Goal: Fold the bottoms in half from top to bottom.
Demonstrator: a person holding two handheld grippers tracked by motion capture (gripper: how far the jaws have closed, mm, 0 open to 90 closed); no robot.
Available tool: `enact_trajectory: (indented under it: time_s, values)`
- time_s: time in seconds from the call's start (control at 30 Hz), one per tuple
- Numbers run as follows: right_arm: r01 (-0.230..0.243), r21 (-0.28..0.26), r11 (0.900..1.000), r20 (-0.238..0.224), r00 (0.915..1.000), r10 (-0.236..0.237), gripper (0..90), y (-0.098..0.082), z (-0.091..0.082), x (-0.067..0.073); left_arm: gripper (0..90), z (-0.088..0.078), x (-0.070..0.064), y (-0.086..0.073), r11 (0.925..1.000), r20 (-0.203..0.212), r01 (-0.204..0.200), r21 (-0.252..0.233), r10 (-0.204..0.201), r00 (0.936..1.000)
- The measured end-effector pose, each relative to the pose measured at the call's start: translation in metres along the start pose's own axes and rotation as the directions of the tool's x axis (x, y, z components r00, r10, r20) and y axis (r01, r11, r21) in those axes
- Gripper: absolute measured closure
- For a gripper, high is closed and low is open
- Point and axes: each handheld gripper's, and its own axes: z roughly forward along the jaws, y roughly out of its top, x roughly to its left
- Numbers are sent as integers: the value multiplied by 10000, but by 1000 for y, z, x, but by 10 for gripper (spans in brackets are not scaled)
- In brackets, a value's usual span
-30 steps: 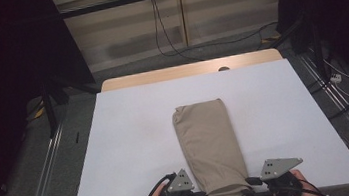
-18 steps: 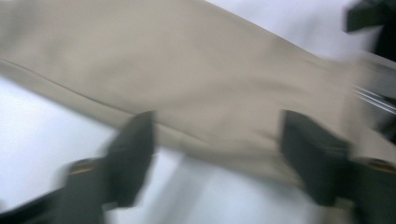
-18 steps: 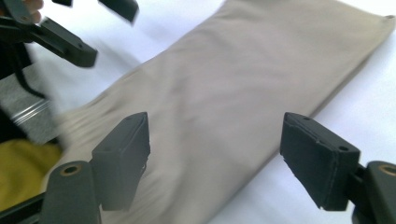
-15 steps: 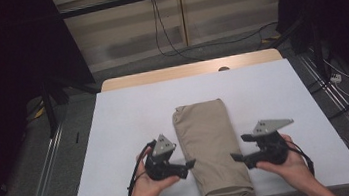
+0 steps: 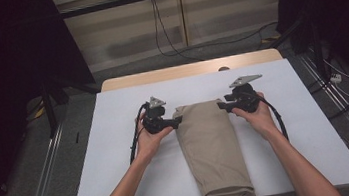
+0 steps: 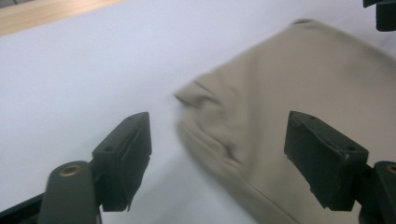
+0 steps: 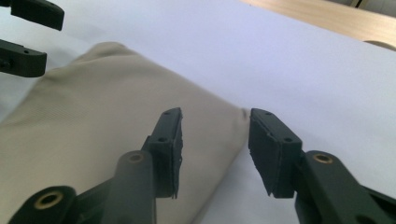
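Note:
A folded beige cloth [image 5: 211,144] lies lengthwise on the white table cover [image 5: 118,150], its near end hanging over the front edge. My left gripper [image 5: 178,121] is at the cloth's far left corner. In the left gripper view its jaws [image 6: 219,154] stand wide, having just narrowed a little, with the cloth's [image 6: 303,79] corner between them untouched. My right gripper [image 5: 221,105] is at the far right corner. Its jaws [image 7: 219,149] have just been closing; the cloth's [image 7: 93,116] corner sits between the pads without being pressed.
A wooden table edge [image 5: 189,70] shows beyond the white cover. Metal rails [image 5: 45,169] run along both sides of the table, with cables on the floor [image 5: 164,33] behind. White cover lies bare left and right of the cloth.
Both hands have moved from the near end of the cloth forward along its sides to its far corners. The left jaws, closed at the near end before, now stand apart.

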Motion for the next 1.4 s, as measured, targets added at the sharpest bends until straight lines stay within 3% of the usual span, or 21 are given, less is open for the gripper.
enact_trajectory:
  time_s: [0.1, 0.17, 0.2, 0.27, 0.33, 0.43, 0.47, 0.5, 0.63, 0.7, 0.77, 0.8, 0.83, 0.87, 0.9, 1.0, 1.1, 1.2, 1.3, 1.4]
  values:
    - [-25, 262, 9997, -73, 10000, 27, 551, 6, 21, -9, 257, 13, 7, 4, 9990, 181, 441, -54, -440, 9989]
    - [-96, 404, 9991, -92, 9999, 100, 533, 7, 34, -15, 301, 19, 7, 7, 9997, 122, 180, 180, -182, 9998]
    - [1, 729, 9973, 14, 10000, -2, 505, 7, 41, -18, 309, 21, 7, 8, 9996, 48, 181, 219, -182, 9998]
    - [27, 830, 9965, -183, 9998, -12, 487, 6, 49, -23, 322, 25, 6, 10, 9984, 124, 171, 536, -178, 9998]
    - [-73, 829, 9965, -426, 9990, 109, 438, 6, 55, -25, 322, 29, 7, 12, 9986, 117, 56, 523, -63, 9999]
    - [-152, 844, 9963, -547, 9983, 199, 394, 6, 58, -25, 301, 39, 8, 9, 9971, 166, 640, 413, -647, 9978]
    - [-83, 888, 9960, -531, 9985, 131, 388, 5, 58, -22, 289, 41, 9, 8, 9971, 29, 373, 664, -376, 9993]
    - [119, 916, 9957, -456, 9989, -77, 398, 5, 58, -21, 283, 43, 10, 6, 9967, 290, 383, 711, -405, 9988]
    - [424, 1139, 9926, -793, 9963, -335, 508, 5, 55, -17, 290, 42, 8, 6, 9967, 417, 371, 722, -402, 9983]
    - [505, 1312, 9901, -957, 9947, -380, 578, 6, 53, -15, 376, 40, 5, 6, 9963, 697, 313, 802, -370, 9969]
    - [427, 1489, 9879, -1128, 9933, -259, 704, 7, 52, -13, 587, 37, 2, 7, 9941, 1275, 392, 1008, -520, 9905]
    - [425, 1550, 9870, -1424, 9896, -203, 822, 7, 51, -12, 724, 37, -1, 7, 9927, 1507, 567, 1062, -725, 9859]
    - [425, 1594, 9863, -1660, 9860, -157, 830, 7, 51, -10, 805, 35, -6, 6, 9934, 1377, 405, 1072, -552, 9889]
    - [295, 1622, 9863, -1482, 9889, -52, 840, 7, 50, -8, 824, 34, -8, 6, 9930, 1308, 499, 1071, -638, 9894]
    - [168, 1626, 9865, -1443, 9895, 70, 846, 7, 49, -7, 833, 32, -7, 5, 9910, 1383, 794, 1078, -940, 9859]
    - [-148, 1263, 9919, -1244, 9918, 307, 857, 5, 42, -5, 842, 25, 1, 0, 9843, 1465, 1642, 650, -1722, 9741]
    - [-503, 518, 9974, -1218, 9910, 563, 859, 9, 30, -4, 844, 16, 6, 4, 9808, 1559, 1951, 82, -1939, 9685]
    - [-823, -403, 9958, -1096, 9909, 775, 860, 22, 13, -5, 845, 6, 7, 17, 9785, 1556, 2005, -491, -1908, 9692]
    - [-714, -953, 9929, -832, 9945, 635, 861, 35, 2, -2, 845, -5, 8, 37, 9776, 1266, 1849, -1008, -1717, 9770]
    - [-1057, -1575, 9819, -785, 9924, 942, 861, 50, -7, -4, 845, -11, 13, 53, 9733, 1057, 1888, -1301, -1758, 9787]
